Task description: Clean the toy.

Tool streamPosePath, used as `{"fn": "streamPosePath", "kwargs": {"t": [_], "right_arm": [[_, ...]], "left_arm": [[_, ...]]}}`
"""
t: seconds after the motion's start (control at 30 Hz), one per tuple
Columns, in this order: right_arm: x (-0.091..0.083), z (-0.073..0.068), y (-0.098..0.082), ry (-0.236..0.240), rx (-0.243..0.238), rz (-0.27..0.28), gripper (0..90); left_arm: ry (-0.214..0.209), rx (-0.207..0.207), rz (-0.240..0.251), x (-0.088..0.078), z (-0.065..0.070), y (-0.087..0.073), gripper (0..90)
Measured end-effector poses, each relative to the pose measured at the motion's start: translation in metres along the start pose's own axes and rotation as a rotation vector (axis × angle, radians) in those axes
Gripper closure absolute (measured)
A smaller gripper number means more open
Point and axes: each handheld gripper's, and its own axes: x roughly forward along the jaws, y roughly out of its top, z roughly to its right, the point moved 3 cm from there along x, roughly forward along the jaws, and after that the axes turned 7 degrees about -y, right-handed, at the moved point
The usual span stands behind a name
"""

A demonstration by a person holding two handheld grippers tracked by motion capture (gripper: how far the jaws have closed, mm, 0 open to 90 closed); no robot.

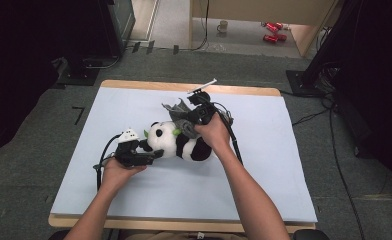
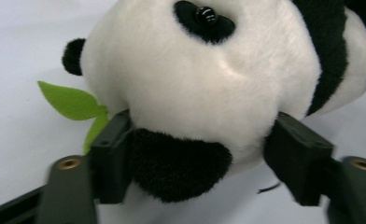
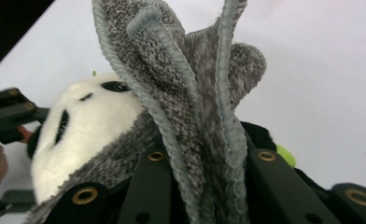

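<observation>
A black-and-white plush panda (image 1: 176,142) lies on the pale mat, head toward the left. In the left gripper view its head (image 2: 195,84) sits between my jaws, both pads against the fur, one by a black ear. A green felt leaf (image 2: 69,100) sticks out beside the head. My left gripper (image 1: 151,150) grips the head from the left. My right gripper (image 1: 186,122) is above the panda's body, shut on a grey knitted cloth (image 3: 190,70). The cloth stands up in folds between the jaws and drapes over the panda (image 3: 83,126).
The pale mat (image 1: 284,165) covers a wooden table, with open room on its right and front. Black cables trail from both grippers. On the floor beyond the table lie red cans (image 1: 273,31) and a mug (image 1: 223,26). Dark equipment stands flank the table.
</observation>
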Motion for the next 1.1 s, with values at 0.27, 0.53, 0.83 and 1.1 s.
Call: {"fn": "streamPosePath", "kwargs": {"t": [0.27, 0.53, 0.83, 1.1], "right_arm": [[-0.031, -0.021, 0.026, 0.047, -0.032, 0.085, 78.1], [-0.016, -0.065, 0.034, 0.119, -0.095, 0.072, 77.9], [0.028, -0.08, 0.024, 0.078, -0.145, -0.045, 77.3], [0.018, -0.063, 0.021, 0.025, -0.19, -0.023, 76.9]], "left_arm": [[0.028, -0.072, 0.025, 0.0, -0.001, 0.013, 48.0], [0.036, -0.059, 0.001, 0.0, 0.001, 0.017, 48.9], [0.041, -0.065, -0.023, 0.0, -0.002, 0.015, 47.9], [0.046, -0.068, -0.026, 0.002, 0.0, 0.015, 49.2]]}}
